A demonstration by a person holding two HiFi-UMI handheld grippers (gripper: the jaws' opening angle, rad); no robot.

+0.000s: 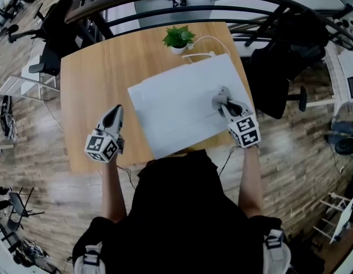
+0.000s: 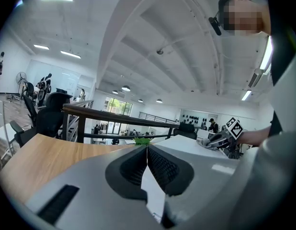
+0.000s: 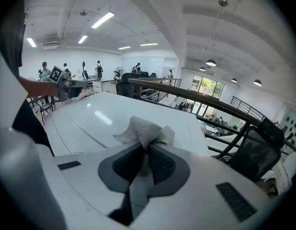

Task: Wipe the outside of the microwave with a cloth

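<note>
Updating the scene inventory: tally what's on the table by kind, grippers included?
Microwave: 1
Cloth: 1
Potted plant: 1
White cable: 1
Grippers: 2 (left gripper, right gripper)
Total: 6

The head camera is looking steeply down; gripper cameras are sitting close behind their fingers [image 2: 162, 169] [image 3: 160, 164], all sharing the microwave [image 1: 182, 104] top beyond them.

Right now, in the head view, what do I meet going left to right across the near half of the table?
left gripper, shut and empty → bare table → microwave → right gripper, shut on the cloth → black office chair beyond the table's right edge
</note>
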